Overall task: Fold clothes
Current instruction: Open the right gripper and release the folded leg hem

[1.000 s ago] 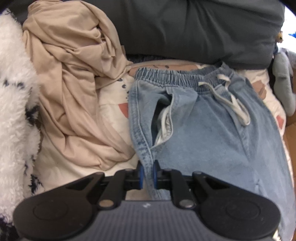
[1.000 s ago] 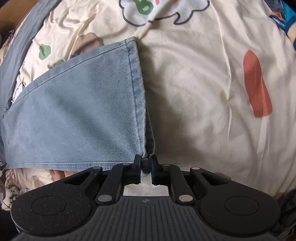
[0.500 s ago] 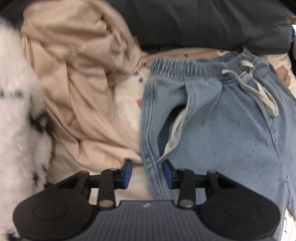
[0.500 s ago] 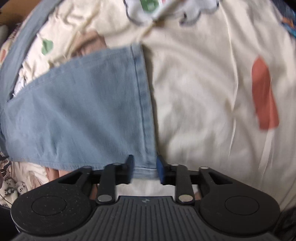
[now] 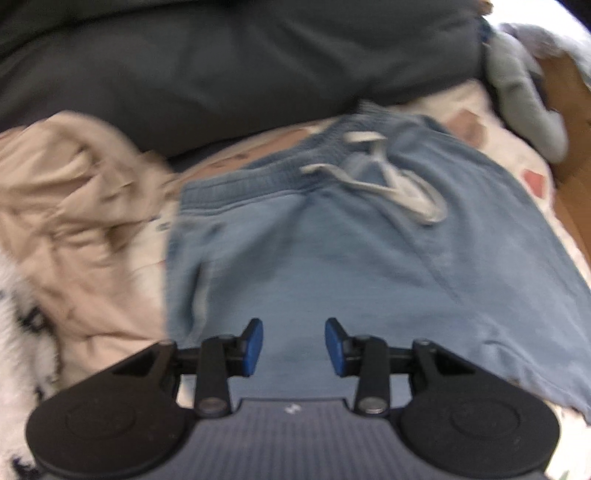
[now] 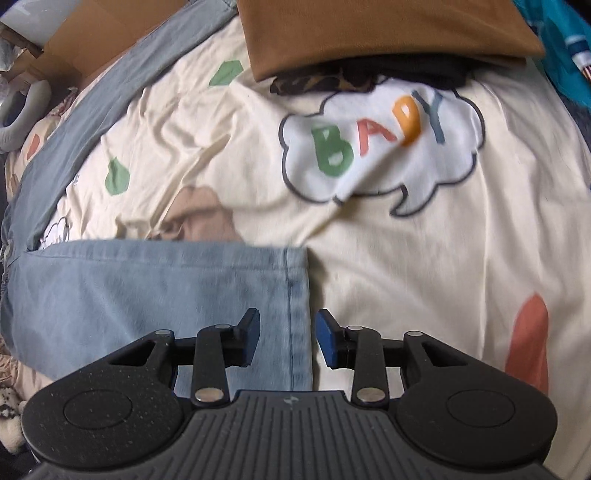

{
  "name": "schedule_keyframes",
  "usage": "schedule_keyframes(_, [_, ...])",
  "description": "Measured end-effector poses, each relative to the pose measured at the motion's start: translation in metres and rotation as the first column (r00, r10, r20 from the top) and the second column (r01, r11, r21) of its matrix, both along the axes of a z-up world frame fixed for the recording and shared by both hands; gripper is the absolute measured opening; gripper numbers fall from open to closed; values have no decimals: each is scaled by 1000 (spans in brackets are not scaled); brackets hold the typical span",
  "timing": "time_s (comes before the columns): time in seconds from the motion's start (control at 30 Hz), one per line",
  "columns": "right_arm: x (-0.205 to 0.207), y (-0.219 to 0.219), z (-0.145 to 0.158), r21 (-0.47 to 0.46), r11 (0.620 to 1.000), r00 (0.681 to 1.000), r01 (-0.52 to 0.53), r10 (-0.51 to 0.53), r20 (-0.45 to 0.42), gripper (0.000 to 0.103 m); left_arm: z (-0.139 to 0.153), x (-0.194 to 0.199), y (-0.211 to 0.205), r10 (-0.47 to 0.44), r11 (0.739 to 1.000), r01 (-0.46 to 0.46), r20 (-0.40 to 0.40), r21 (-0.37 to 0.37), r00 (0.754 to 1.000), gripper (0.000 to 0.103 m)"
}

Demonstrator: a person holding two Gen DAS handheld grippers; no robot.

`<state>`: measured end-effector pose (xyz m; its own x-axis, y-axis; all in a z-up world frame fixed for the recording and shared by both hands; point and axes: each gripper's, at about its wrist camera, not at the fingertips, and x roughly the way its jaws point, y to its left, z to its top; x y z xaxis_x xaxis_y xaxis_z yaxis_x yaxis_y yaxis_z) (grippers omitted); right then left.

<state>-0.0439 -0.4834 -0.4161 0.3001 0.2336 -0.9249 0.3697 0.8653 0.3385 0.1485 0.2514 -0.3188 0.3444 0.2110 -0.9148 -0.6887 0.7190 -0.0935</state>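
1. Jeans lie flat on the bed in the left wrist view, waistband away from the camera and a white drawstring looped across the front.
2. Left gripper hangs over the jeans below the waistband; its jaws stand apart with only denim seen below the gap, and the blue pads press on nothing. The numbers and the frames agree that these jaws have just been opening.
3. Beside the jeans on the left lies a crumpled beige garment, with a white fluffy cloth at the left edge. A dark pillow runs behind the waistband, and a grey soft toy sits at the upper right. This view is blurred.
4. In the right wrist view the jeans' leg lies across the cream printed sheet, its hem running toward the camera.
5. Right gripper hangs over that hem; its jaws stand apart, free of the cloth, and have likewise just been opening.
6. Farther off on the sheet sit a folded brown garment and a printed cloud reading "BABY".
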Motion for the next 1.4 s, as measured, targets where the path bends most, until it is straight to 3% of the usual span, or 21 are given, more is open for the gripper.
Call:
schedule_keyframes(0.27, [12, 5, -16, -54, 998, 998, -43, 45, 35, 40, 7, 65, -48, -200, 979, 200, -2, -44, 980, 39])
schedule_keyframes(0.63, [32, 9, -33, -72, 995, 997, -64, 67, 35, 39, -10, 133, -133, -428, 903, 425, -63, -60, 901, 32])
schedule_keyframes(0.8, [29, 7, -31, -66, 997, 998, -48, 51, 33, 18, -25, 153, -158, -475, 880, 474, -115, -38, 873, 26])
schedule_keyframes(0.87, [26, 6, -29, -54, 998, 999, -30, 32, 35, 16, -35, 159, -164, -478, 877, 480, -166, -32, 863, 22])
schedule_keyframes(1.03, [21, 6, -21, -54, 998, 998, -23, 26, 53, 14, -59, 169, -176, -520, 846, 533, -275, -31, 809, 24])
schedule_keyframes(1.07, [20, 6, -19, -55, 998, 998, -27, 30, 57, 12, -63, 171, -178, -528, 838, 545, -296, -30, 796, 27])
schedule_keyframes(1.1, [20, 7, -17, -57, 998, 997, -34, 37, 60, 12, -67, 172, -180, -530, 831, 555, -326, -20, 783, 39])
schedule_keyframes(1.13, [19, 7, -15, -60, 997, 997, -42, 45, 61, 11, -71, 174, -182, -529, 825, 565, -360, -6, 769, 45])
schedule_keyframes(1.23, [18, 6, -11, -60, 997, 997, -44, 48, 61, 11, -82, 176, -185, -548, 796, 605, -416, 6, 726, 45])
schedule_keyframes(1.4, [18, 7, -4, -76, 996, 997, -51, 56, 61, 10, -94, 180, -187, -570, 753, 657, -457, 42, 683, 46])
